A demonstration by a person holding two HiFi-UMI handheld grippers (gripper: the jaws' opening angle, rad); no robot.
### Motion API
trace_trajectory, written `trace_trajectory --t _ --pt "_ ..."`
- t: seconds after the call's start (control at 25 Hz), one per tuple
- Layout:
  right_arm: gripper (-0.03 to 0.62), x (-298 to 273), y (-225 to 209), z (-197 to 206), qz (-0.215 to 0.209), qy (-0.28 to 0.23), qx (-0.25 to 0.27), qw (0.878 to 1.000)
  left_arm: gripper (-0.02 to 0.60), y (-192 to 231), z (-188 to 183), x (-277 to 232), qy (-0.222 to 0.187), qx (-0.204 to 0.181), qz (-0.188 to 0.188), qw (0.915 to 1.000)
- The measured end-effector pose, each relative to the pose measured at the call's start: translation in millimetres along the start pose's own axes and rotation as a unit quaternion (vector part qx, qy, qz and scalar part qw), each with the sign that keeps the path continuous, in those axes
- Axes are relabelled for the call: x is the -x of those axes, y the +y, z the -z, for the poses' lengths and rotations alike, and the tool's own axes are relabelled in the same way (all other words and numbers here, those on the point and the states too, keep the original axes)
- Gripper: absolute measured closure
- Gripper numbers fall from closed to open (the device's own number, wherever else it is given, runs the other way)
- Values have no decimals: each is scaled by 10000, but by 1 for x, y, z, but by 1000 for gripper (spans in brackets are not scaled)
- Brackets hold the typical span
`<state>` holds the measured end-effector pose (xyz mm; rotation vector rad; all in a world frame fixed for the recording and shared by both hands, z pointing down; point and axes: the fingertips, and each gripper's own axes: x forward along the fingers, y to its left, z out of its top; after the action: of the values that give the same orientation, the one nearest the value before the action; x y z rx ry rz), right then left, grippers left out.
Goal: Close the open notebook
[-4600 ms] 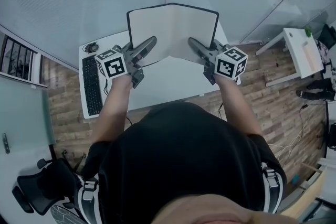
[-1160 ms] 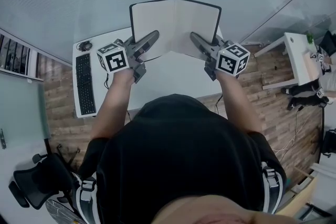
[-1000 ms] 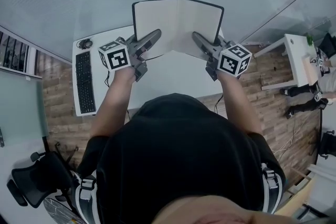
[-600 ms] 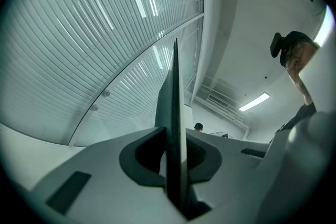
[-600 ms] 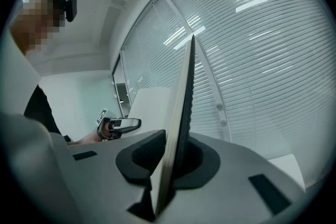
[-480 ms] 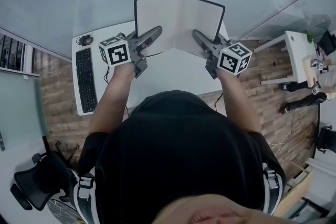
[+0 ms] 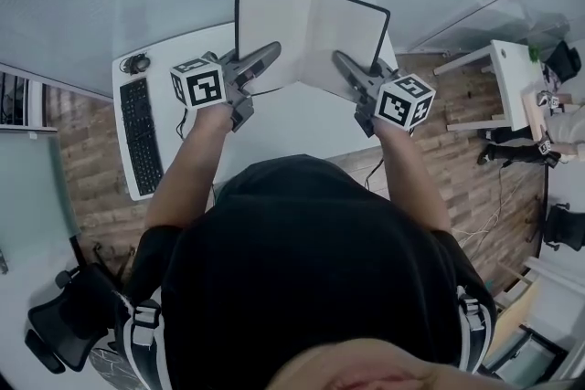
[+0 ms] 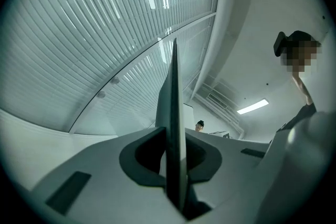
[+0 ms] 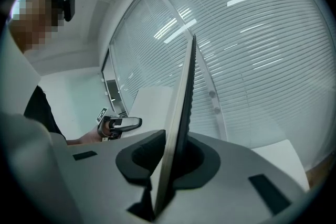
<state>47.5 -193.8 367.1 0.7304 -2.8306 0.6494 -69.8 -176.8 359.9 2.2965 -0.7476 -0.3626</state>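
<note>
You hold the black-covered notebook w/ blank pale pages spread open, raised above the white bench, pages toward you, halves meeting in a shallow V at the spine. Your left tool is clamped on the left half's lower edge, your right tool on the right half's. Btwn each tool's jaws it shows edge-on, thin & near upright.
</note>
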Motion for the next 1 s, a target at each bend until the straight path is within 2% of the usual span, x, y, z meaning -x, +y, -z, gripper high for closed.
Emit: trace_trajectory --t 0.6,0.88,1.0 --pt "525 -20 -34 54 218 416 -506 9976 532 53 42 -4 240 658 -200 9973" --pt "525 -48 -33 87 251 772 -704 9942 532 87 62 20 177 1203 -317 9921" --pt "525 -73 -22 106 290 919 -796 9922 532 107 69 45 211 1401 -391 9891"
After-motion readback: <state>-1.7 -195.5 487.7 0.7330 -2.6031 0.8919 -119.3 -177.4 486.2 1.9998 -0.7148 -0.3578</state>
